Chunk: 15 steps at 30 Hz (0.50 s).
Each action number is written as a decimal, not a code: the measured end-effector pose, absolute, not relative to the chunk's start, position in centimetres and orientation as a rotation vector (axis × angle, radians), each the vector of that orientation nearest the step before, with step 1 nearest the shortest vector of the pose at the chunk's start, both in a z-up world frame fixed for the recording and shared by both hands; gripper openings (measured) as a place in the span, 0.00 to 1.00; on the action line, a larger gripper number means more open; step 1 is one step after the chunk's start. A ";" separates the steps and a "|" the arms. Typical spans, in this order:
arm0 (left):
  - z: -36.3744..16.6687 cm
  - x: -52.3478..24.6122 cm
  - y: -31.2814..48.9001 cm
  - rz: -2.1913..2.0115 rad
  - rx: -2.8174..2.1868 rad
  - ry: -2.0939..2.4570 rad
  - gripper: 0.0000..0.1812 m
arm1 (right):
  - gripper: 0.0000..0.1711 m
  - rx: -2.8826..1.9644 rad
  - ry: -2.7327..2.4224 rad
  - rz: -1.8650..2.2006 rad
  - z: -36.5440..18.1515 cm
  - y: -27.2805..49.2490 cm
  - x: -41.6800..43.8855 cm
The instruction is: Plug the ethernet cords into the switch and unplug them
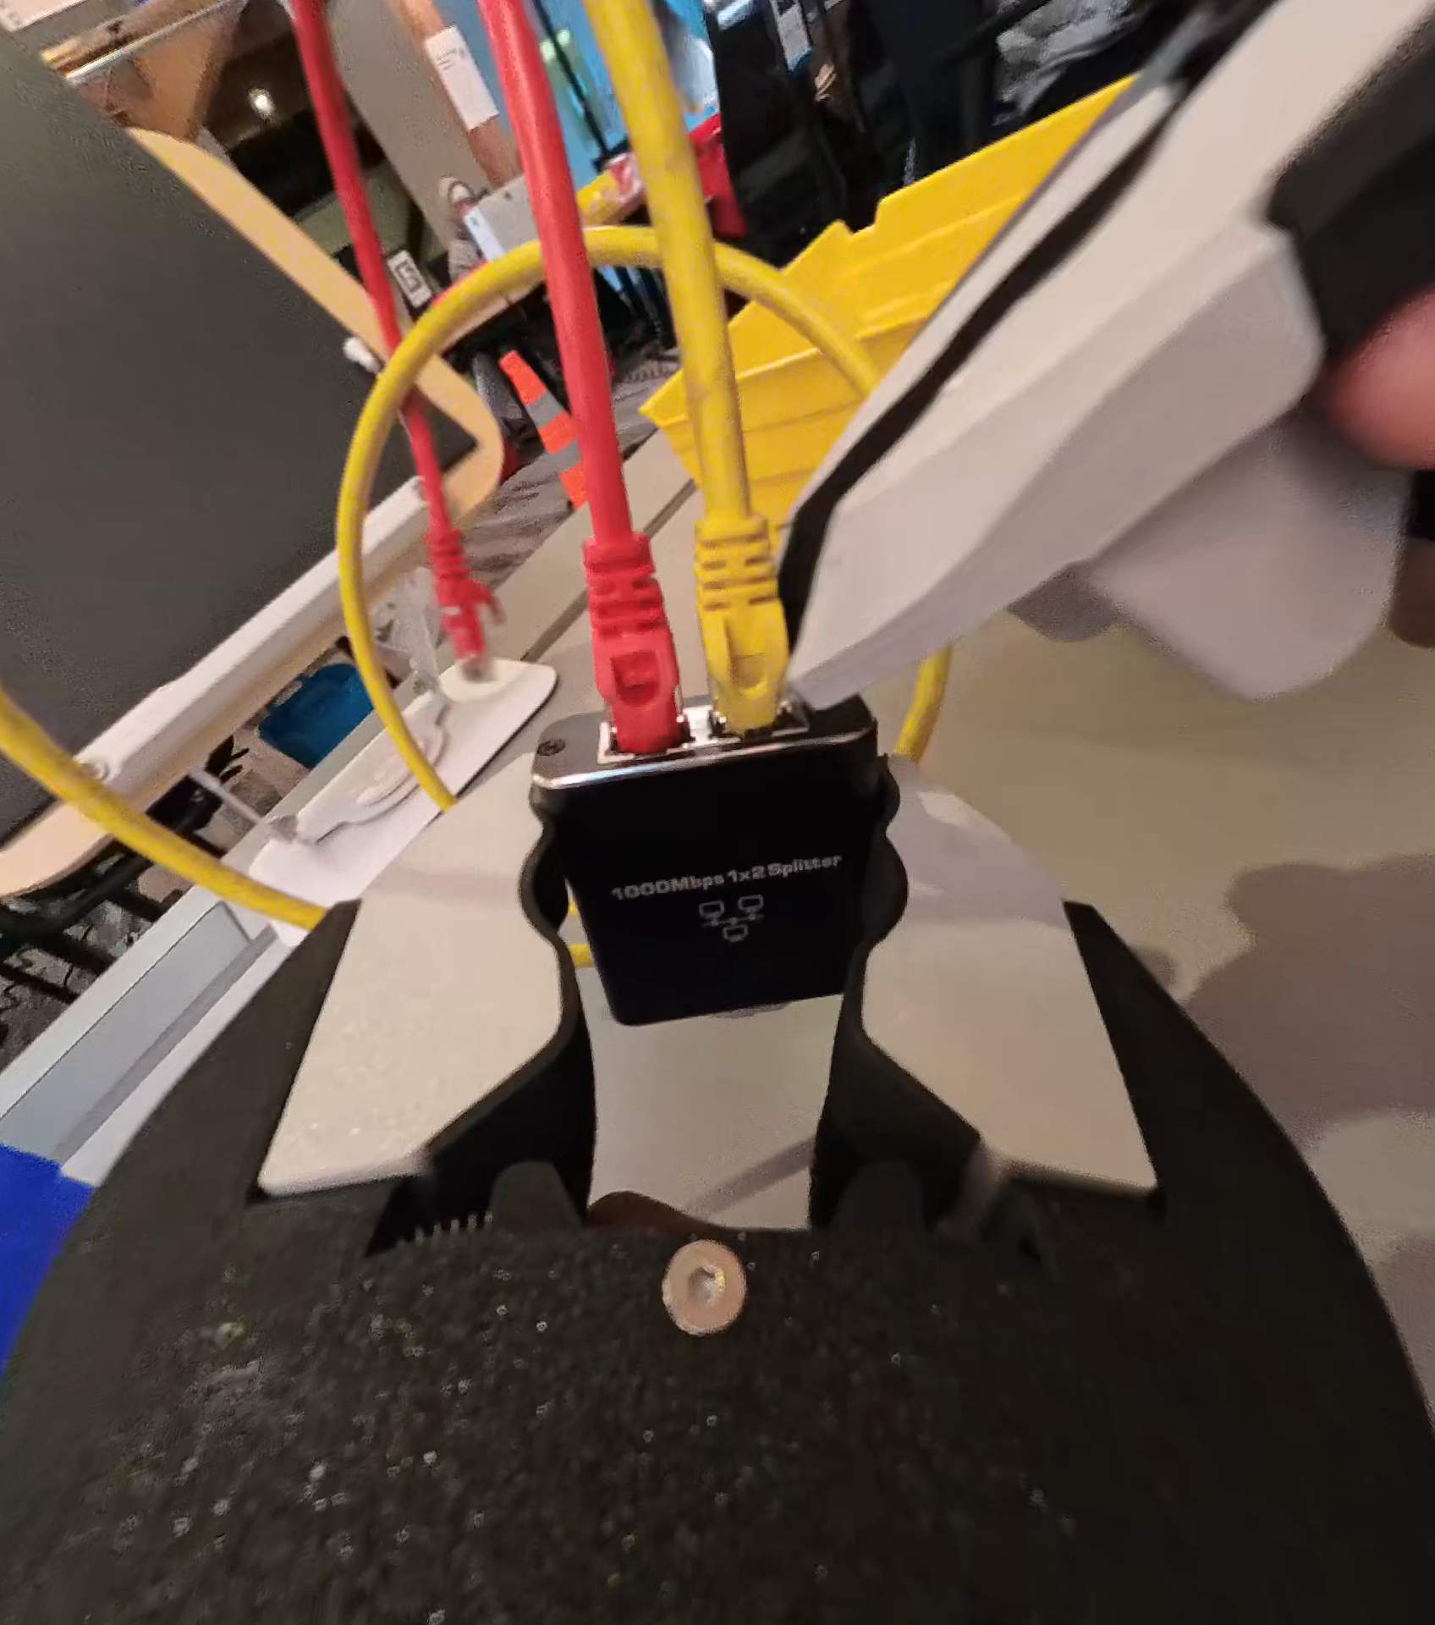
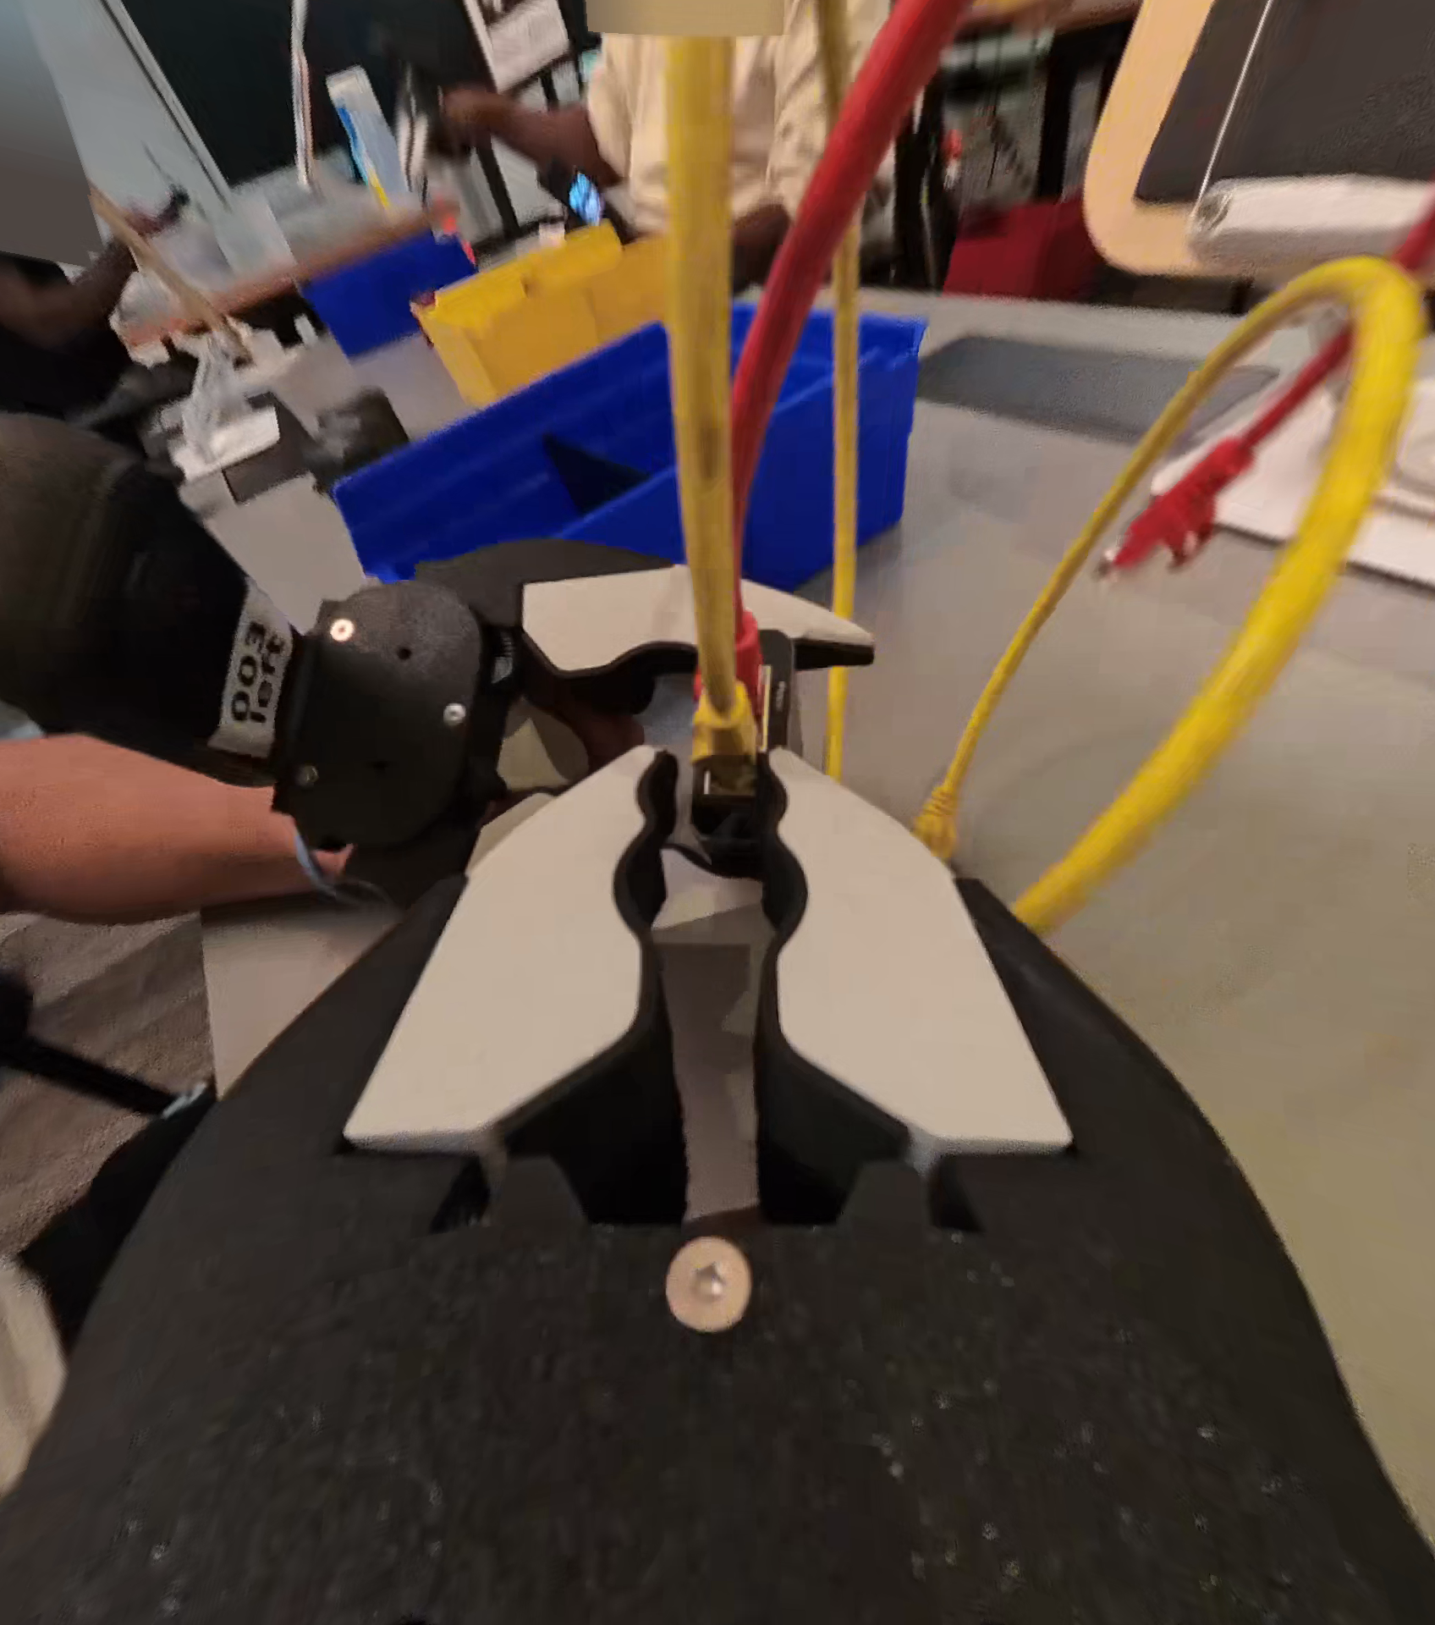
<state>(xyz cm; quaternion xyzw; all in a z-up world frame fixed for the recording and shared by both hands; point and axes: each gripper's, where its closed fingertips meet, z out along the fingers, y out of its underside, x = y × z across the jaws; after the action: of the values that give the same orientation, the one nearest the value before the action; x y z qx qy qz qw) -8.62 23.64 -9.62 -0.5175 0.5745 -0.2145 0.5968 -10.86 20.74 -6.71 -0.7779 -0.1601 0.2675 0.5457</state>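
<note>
Grey table (image 1: 1136, 879), white-lettered black switch (image 1: 718, 879)

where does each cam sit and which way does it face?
Left wrist view: on the left gripper, facing along its fingers at the black switch it clamps; the right gripper's finger enters top right.
Right wrist view: on the right gripper, facing the yellow plug; the person's forearm shows.
Shared: switch, yellow plug, red cord.

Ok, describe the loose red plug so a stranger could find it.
Start at the black switch clamped in the left gripper. Look left, above the white plate: the loose red plug dangles there. Unlike the plugged red connector, it sits in no port.
</note>
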 end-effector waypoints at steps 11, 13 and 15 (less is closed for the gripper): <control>-10.3 -8.3 23.2 -0.536 -1.236 1.335 0.36 | 0.11 -1.743 -0.245 0.564 -7.4 21.5 -10.5; -10.4 -8.2 23.2 -0.541 -1.248 1.335 0.36 | 0.09 -1.738 -0.251 0.587 -7.5 21.5 -10.6; -10.5 -8.2 23.2 -0.557 -1.262 1.331 0.36 | 0.08 -1.732 -0.242 0.581 -7.6 21.5 -10.5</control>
<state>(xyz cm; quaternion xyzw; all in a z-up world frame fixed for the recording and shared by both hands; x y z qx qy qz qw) -8.17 23.23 -10.52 -0.5388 0.5680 -0.2380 0.5748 -10.54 21.54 -7.58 -0.7486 -0.1046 0.2510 0.6047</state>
